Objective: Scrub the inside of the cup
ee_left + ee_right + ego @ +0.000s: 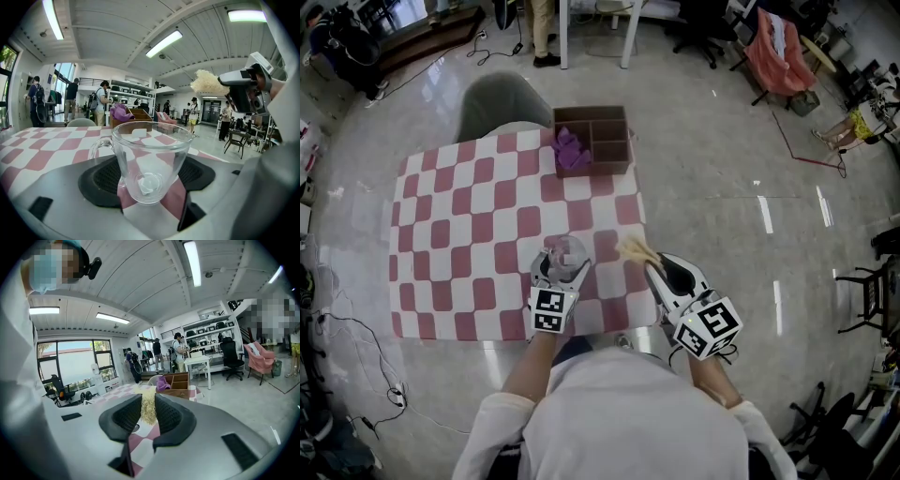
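Left gripper (561, 272): jaws clamped on the cup's sides.
Right gripper (651, 265): jaws pinched together on the scrubber.
Table (478, 225): red-and-white checked cloth.
Box (609, 150): brown, compartmented, at the far edge; purple cloth (570, 150) in its left compartment.
Cup (150, 161): clear glass, upright, over the table's near edge.
Scrubber (148, 408): pale, fibrous, just right of the cup, apart.
Markings: black-and-white square code on each gripper cube (547, 310).
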### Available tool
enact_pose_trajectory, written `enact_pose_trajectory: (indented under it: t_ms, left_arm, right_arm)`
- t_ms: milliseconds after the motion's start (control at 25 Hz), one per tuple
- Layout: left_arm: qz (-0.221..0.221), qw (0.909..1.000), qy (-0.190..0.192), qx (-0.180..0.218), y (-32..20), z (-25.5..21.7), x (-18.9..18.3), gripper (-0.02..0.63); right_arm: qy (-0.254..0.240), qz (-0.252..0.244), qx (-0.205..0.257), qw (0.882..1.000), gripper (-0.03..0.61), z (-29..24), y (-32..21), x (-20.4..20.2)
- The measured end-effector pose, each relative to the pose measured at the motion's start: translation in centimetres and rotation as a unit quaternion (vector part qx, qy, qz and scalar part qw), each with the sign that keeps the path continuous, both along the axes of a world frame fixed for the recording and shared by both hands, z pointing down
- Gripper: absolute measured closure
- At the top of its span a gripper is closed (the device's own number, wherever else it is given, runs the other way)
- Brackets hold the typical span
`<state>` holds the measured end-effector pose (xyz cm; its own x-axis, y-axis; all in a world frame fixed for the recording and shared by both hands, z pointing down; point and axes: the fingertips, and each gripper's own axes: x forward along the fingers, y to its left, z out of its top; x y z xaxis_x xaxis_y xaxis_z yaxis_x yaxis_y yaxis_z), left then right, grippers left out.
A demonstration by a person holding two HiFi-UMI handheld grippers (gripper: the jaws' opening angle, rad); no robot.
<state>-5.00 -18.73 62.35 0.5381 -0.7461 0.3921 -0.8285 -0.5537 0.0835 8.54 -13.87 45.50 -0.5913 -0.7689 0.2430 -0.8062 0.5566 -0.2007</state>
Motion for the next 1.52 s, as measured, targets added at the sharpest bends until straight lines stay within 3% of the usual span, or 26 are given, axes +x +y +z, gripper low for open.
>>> enact_pose_trajectory:
  t_ms: [360,720,880,1240,1520]
  left_arm:
    - [0.036,0.9988,-0.021,-0.027,0.3,-0.1,-0.1,0.258]
    - [0.056,0.9956,-0.075,-0.003,1.4,-2.8,-0.9,0.258]
    - [0.051,0.9910,-0.121,0.026,1.7,-5.4,-1.7,0.258]
    - [0.029,0.9800,-0.185,0.067,2.3,-11.2,-3.5,0.258]
    - [0.047,0.9595,-0.260,0.098,3.5,-13.4,-3.5,0.257]
  right_arm:
    - [0.006,-0.023,0.012,1.000,0.486,-1.0,0.7,-0.6]
    - [-0.006,-0.060,0.022,0.998,0.486,-2.4,1.2,-1.8]
    - [-0.017,-0.089,0.031,0.995,0.486,-3.2,1.5,-3.1]
    - [-0.012,-0.147,0.055,0.988,0.486,-4.3,1.9,-5.9]
    - [0.001,-0.190,0.072,0.979,0.486,-4.8,2.7,-7.9]
